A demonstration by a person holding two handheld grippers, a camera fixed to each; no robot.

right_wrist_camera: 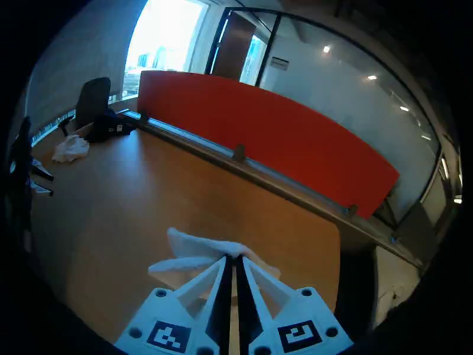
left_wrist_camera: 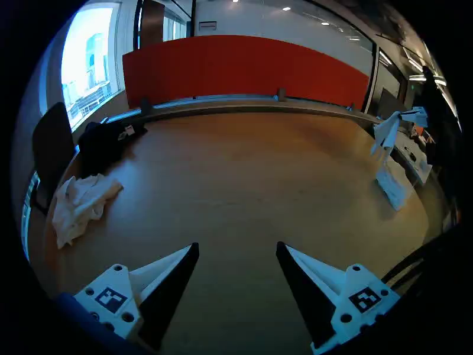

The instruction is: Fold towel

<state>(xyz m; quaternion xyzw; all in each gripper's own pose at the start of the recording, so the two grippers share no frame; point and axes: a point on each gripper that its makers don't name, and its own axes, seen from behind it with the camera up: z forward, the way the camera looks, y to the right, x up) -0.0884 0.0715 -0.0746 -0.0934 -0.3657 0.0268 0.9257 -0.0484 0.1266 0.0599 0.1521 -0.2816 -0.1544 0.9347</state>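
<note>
The right gripper [right_wrist_camera: 232,258] pinches the towel [right_wrist_camera: 195,244], bunched toward 11 o'clock; the left gripper [left_wrist_camera: 236,248] hangs spread over the table [left_wrist_camera: 248,177]. So shallow a pinch may slip when pulled.

You worked at a wooden table [left_wrist_camera: 248,177] before a red partition [left_wrist_camera: 248,68], with bright windows [left_wrist_camera: 88,65] and a dark chair [left_wrist_camera: 53,148] nearby.

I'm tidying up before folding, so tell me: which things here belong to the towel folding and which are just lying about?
For the job: white towel pinched in the right tongs; open left tongs; wooden table.
Lying about: crumpled white cloth (maybe next to fold), dark bundle, chair, red partition.
</note>
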